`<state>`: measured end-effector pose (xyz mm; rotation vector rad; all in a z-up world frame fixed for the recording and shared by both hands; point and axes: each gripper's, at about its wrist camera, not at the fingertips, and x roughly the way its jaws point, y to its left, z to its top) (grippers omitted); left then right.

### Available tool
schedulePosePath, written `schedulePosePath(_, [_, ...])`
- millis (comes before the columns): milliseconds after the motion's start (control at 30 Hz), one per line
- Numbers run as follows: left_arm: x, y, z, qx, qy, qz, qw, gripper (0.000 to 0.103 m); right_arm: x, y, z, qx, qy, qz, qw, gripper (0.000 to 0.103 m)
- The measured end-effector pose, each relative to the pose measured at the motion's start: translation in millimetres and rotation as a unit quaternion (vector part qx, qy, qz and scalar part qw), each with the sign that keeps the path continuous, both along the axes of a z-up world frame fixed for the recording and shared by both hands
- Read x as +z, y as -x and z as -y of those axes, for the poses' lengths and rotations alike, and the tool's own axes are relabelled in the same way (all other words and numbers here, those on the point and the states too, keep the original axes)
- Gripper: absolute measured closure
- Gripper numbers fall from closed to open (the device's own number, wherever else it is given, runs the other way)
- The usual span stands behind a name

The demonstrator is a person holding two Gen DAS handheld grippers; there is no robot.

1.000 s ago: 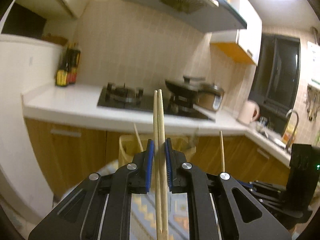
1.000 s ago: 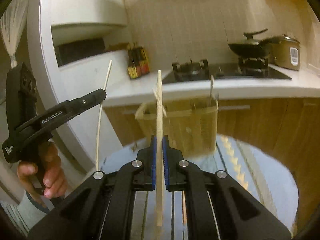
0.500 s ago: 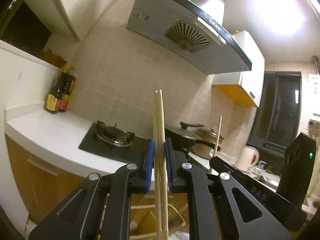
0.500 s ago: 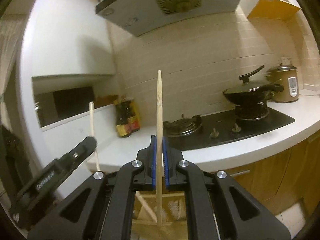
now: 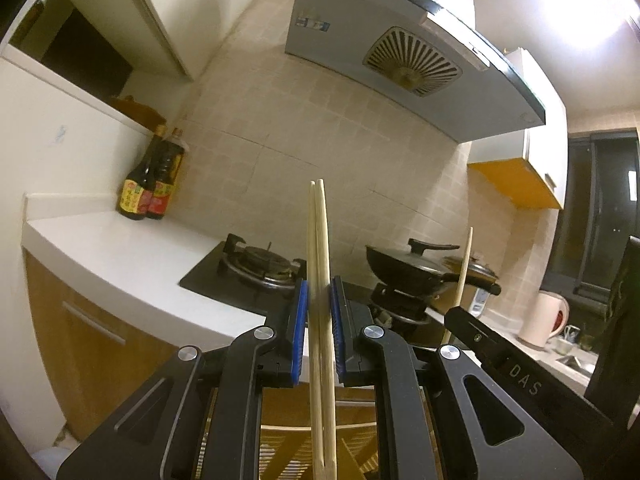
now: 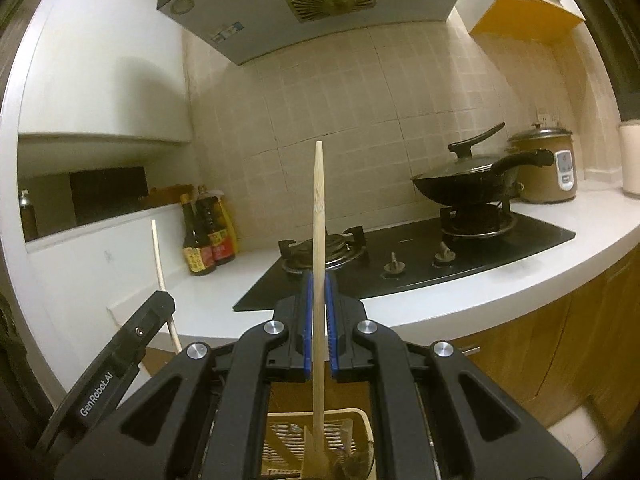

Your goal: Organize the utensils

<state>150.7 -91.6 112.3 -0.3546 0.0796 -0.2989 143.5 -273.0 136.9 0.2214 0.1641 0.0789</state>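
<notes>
My left gripper (image 5: 318, 284) is shut on a pair of pale wooden chopsticks (image 5: 319, 240) that stand upright between its blue pads. My right gripper (image 6: 318, 280) is shut on a single wooden chopstick (image 6: 318, 208), also upright. Each view catches the other gripper at its edge: the right gripper (image 5: 454, 314) with its chopstick (image 5: 464, 268) on the right, the left gripper (image 6: 164, 300) with its chopsticks (image 6: 160, 256) on the left. Below both sits a slatted beige utensil basket (image 6: 360, 414), its rim also low in the left wrist view (image 5: 356, 426), mostly hidden by the gripper bodies.
A white counter (image 6: 460, 292) holds a black gas hob (image 6: 400, 256), a lidded black pan (image 6: 468, 184), a rice cooker (image 6: 548, 168) and sauce bottles (image 6: 204, 240). A range hood (image 5: 400, 60) hangs above. Wooden cabinet fronts (image 5: 80, 340) stand below; a kettle (image 5: 548, 318) is at the right.
Both views have swung upward, from the floor and basket front to the hob, wall tiles and hood. The basket has dropped to the bottom edge. Both grips are unchanged.
</notes>
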Motion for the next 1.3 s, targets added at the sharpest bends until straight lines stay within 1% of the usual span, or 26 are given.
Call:
schedulePosePath(200, [-7,2,5,-0.001,-0.005,0.015,0.9999,0.092,-11,-1,-2,-0.006,0.005,0.006,1.0,0.099])
schedulePosePath(267, [-10,2,5,-0.005,-0.009,0.013,0.9999,0.092,-13,4,-2,-0.008,0.006,0.013,1.0,0.098])
schedulePosePath(333, [-12,3,3,-0.003,-0.007,0.013,0.9999,0.092,-14,7,-4,-0.004,0.009,0.011,1.0,0.098])
schedulePosePath(367, [-12,4,1,-0.005,-0.005,0.012,0.9999,0.091,-15,9,-4,-0.001,0.009,0.009,1.0,0.098])
schedulePosePath(400, [-13,5,-1,-0.008,-0.005,0.011,0.9999,0.086,-15,12,-3,0.0,0.01,0.009,1.0,0.097])
schedulePosePath(433, [-13,7,-2,-0.01,-0.008,0.011,0.9999,0.083,-16,15,-3,0.003,0.013,0.006,1.0,0.096])
schedulePosePath(500, [-13,11,-4,-0.013,-0.016,0.009,0.9997,0.082,-16,21,-2,0.007,0.016,0.003,1.0,0.089])
schedulePosePath(567, [-12,17,-10,-0.021,-0.019,0.006,0.9996,0.082,-16,30,1,0.006,0.012,0.001,1.0,0.086])
schedulePosePath(600, [-11,21,-14,-0.025,-0.017,0.004,0.9995,0.081,-15,36,4,0.006,0.005,0.0,1.0,0.083])
schedulePosePath(633, [-9,26,-18,-0.03,-0.015,0.004,0.9994,0.077,-15,40,6,0.007,0.001,-0.001,1.0,0.08])
schedulePosePath(667, [-7,30,-22,-0.032,-0.014,0.004,0.9994,0.074,-14,45,9,0.009,-0.004,-0.004,1.0,0.075])
schedulePosePath(700, [-4,36,-27,-0.035,-0.013,0.006,0.9993,0.066,-14,51,11,0.01,-0.008,-0.004,1.0,0.07])
schedulePosePath(733, [-2,41,-30,-0.036,-0.013,0.007,0.9992,0.061,-13,60,12,0.009,-0.01,-0.003,1.0,0.067])
schedulePosePath(767, [1,48,-35,-0.039,-0.014,0.007,0.9991,0.061,-12,68,13,0.008,-0.009,-0.003,1.0,0.06])
schedulePosePath(800, [3,54,-38,-0.044,-0.015,0.005,0.9989,0.061,-11,75,13,0.007,-0.009,-0.002,1.0,0.055])
schedulePosePath(867, [7,68,-47,-0.066,-0.016,-0.002,0.9977,0.06,-12,92,12,0.009,-0.006,-0.007,1.0,0.054])
schedulePosePath(900, [7,75,-50,-0.072,-0.015,-0.003,0.9973,0.056,-13,101,10,0.012,-0.002,-0.014,1.0,0.054])
schedulePosePath(933, [7,82,-54,-0.078,-0.016,-0.004,0.9968,0.049,-14,106,8,0.014,-0.001,-0.018,1.0,0.054])
schedulePosePath(967, [6,91,-58,-0.082,-0.017,-0.006,0.9965,0.044,-17,113,6,0.014,0.001,-0.023,1.0,0.054])
schedulePosePath(1000, [4,99,-61,-0.081,-0.018,-0.008,0.9965,0.037,-19,120,4,0.013,0.005,-0.027,1.0,0.053])
schedulePosePath(1033, [2,107,-64,-0.077,-0.019,-0.008,0.9968,0.036,-22,129,1,0.011,0.01,-0.03,0.999,0.053])
schedulePosePath(1100, [-5,124,-69,-0.07,-0.034,-0.014,0.9969,0.035,-32,148,-4,0.005,0.015,-0.035,0.999,0.046])
schedulePosePath(1133, [-11,133,-71,-0.066,-0.042,-0.018,0.9967,0.034,-37,155,-6,0.005,0.015,-0.04,0.999,0.045])
schedulePosePath(1200, [-21,144,-73,-0.058,-0.054,-0.025,0.9965,0.028,-46,163,-9,0.003,0.013,-0.053,0.999,0.039])
schedulePosePath(1300, [-44,156,-74,-0.025,-0.071,-0.037,0.9964,0.022,-65,167,-15,-0.015,0.025,-0.085,0.996,0.039])
